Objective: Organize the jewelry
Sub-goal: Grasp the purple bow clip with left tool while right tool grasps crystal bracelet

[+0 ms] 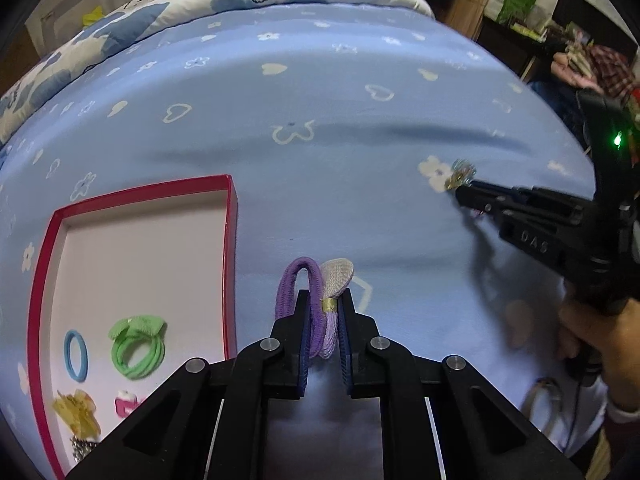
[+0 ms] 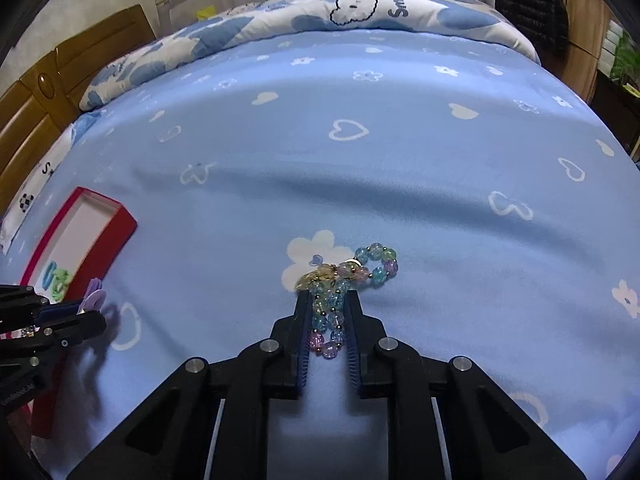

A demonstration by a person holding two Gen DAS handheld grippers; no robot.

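My left gripper [image 1: 325, 300] is shut on a purple hair tie [image 1: 298, 304] with a pale knitted bow, held above the blue bedsheet just right of the red box [image 1: 230, 240]. The box holds a green hair tie [image 1: 138, 346], a blue ring tie [image 1: 75, 354], a yellow claw clip [image 1: 76, 412] and a pink clip [image 1: 126, 402]. My right gripper [image 2: 329, 296] is shut on a pastel beaded bracelet [image 2: 376, 262] with a gold charm, over the sheet. The right gripper also shows in the left wrist view [image 1: 464, 190], and the left gripper in the right wrist view [image 2: 92, 312].
A folded blue-and-white quilt [image 2: 352, 12] lies across the far end of the bed. A wooden headboard [image 2: 36, 104] stands at the left. Shelves and clutter [image 1: 532, 12] stand beyond the bed's right edge. The red box shows at the left in the right wrist view [image 2: 116, 236].
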